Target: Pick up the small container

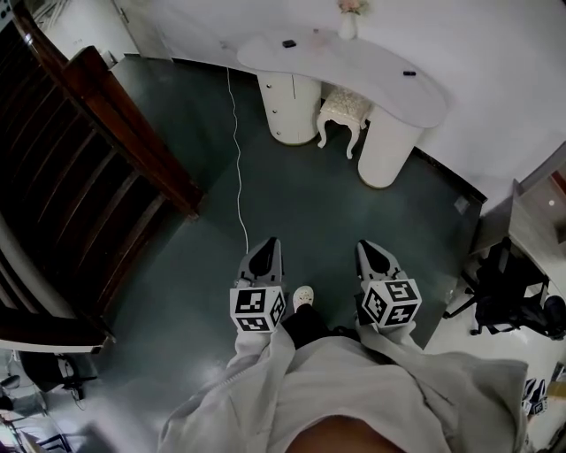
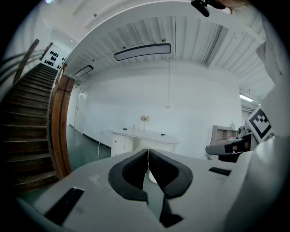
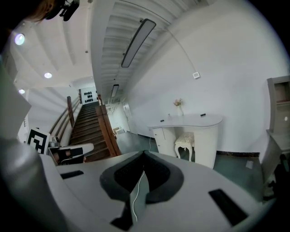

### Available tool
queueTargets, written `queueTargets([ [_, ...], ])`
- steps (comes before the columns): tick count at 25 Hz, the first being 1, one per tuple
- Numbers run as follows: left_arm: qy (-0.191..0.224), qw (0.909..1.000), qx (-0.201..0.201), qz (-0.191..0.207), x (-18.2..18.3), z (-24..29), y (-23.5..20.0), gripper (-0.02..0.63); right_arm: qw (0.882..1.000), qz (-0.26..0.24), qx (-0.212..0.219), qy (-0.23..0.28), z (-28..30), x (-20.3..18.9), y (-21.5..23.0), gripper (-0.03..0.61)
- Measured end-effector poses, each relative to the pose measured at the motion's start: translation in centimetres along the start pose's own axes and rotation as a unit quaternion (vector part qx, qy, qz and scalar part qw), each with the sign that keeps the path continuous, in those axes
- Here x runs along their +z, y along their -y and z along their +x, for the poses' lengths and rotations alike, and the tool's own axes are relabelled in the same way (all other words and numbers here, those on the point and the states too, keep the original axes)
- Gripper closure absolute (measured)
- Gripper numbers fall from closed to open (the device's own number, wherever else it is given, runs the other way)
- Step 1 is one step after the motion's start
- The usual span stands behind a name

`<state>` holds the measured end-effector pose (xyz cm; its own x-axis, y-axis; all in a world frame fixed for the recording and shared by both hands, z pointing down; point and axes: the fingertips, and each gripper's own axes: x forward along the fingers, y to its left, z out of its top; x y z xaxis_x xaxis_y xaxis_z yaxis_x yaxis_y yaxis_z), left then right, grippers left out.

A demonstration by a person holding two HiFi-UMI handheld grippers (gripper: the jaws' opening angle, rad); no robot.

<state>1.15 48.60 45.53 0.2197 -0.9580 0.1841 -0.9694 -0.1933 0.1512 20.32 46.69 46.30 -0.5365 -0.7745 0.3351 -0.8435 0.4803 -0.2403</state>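
The left gripper (image 1: 268,244) and the right gripper (image 1: 368,249) are held side by side over the dark green floor (image 1: 301,190), with a pale shoe (image 1: 303,296) between them. Each has its jaws closed tip to tip with nothing between them, and both point toward the desk. A white cable (image 1: 237,150) lies on the floor from near the left gripper up to the desk's left end. The curved white desk (image 1: 354,80) stands well ahead against the wall, with a white stool (image 1: 343,111) under it. On its top lie a left dark thing (image 1: 289,42) near the left end and a right dark thing (image 1: 409,72) near the right end. Which of them is the small container cannot be told, and both are well apart from the grippers. A vase (image 1: 348,25) stands at the back edge.
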Motion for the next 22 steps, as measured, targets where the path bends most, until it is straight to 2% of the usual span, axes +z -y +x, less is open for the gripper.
queueTargets([
  [14, -0.012, 0.9999, -0.012, 0.000, 0.8, 6.5, -6.5, 0.597, 1.000, 0.025, -0.016, -0.003, 8.3, 1.7, 0.2, 0.529],
  [22, -0.022, 0.9997, -0.009, -0.003, 0.9, 7.8, -9.3, 0.597, 0.999, 0.030, -0.020, 0.001, 10.9, 2.2, -0.5, 0.529],
])
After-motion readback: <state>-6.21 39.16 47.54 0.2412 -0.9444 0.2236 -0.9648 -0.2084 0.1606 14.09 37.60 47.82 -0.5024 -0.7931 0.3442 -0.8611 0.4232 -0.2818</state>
